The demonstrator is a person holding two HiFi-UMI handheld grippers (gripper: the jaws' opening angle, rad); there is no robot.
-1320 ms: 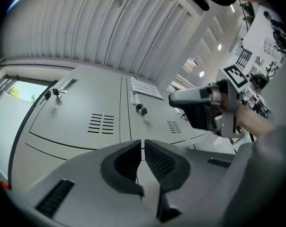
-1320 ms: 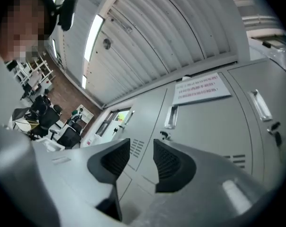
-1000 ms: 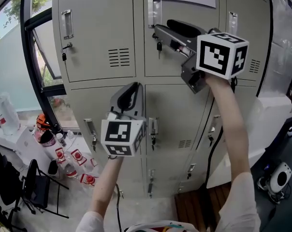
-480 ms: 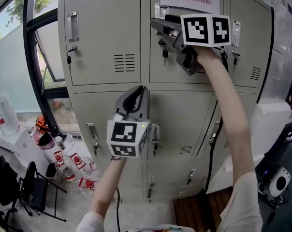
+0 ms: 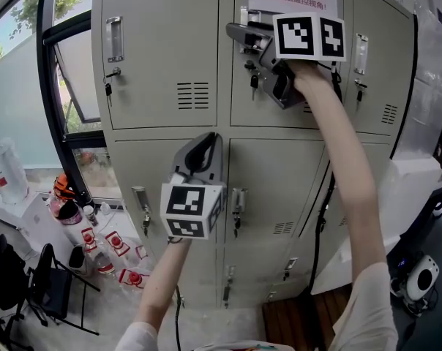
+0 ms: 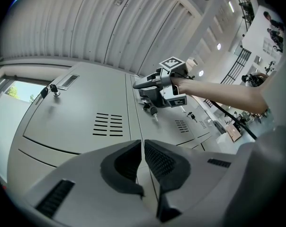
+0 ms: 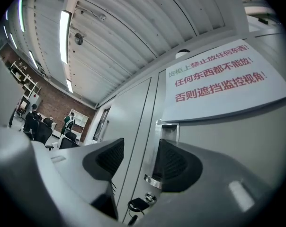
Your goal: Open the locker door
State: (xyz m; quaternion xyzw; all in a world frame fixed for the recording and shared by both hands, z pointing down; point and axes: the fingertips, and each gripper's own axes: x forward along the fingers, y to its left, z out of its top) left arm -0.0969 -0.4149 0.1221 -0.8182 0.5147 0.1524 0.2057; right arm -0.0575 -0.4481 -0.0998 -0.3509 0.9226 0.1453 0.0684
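Two tongs, one busy: right tongs are up at the handle of the upper middle locker door. Its jaws have just been opening and stand wide, w/ only the door edge between, nothing gripped. Left tongs are closed, empty, lower down. Door still shut, so approx. all is left: grip handle & pull.

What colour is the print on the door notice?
Red, on the white notice; right gripper view shows it best.

Floor under lockers; red-labelled bottles; black chair
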